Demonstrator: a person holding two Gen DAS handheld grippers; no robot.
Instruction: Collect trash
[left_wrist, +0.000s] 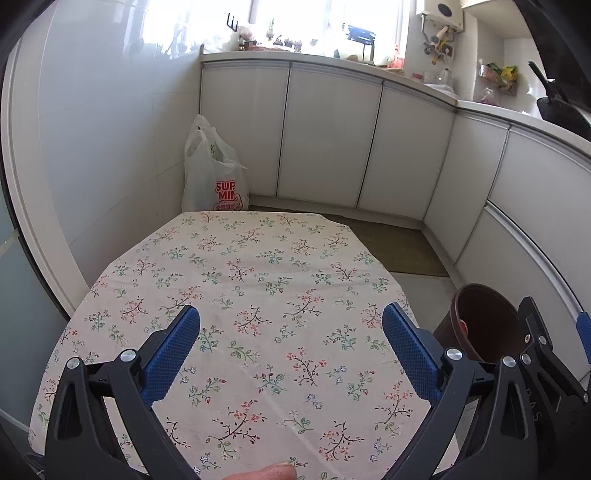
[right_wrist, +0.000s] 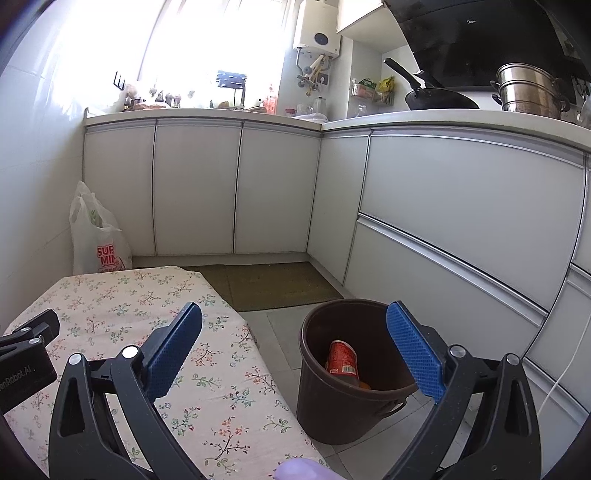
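A brown plastic bin stands on the floor right of the table; a red drink bottle and something orange lie inside it. The bin also shows at the right edge of the left wrist view. My left gripper is open and empty above the floral tablecloth. My right gripper is open and empty, above the table's right edge and the bin. The right gripper's body shows in the left wrist view, and the left gripper's body shows in the right wrist view.
A white plastic shopping bag stands on the floor in the corner beyond the table. White cabinets run along the back and right. A green mat lies on the tiled floor. A pan and a steamer pot sit on the counter.
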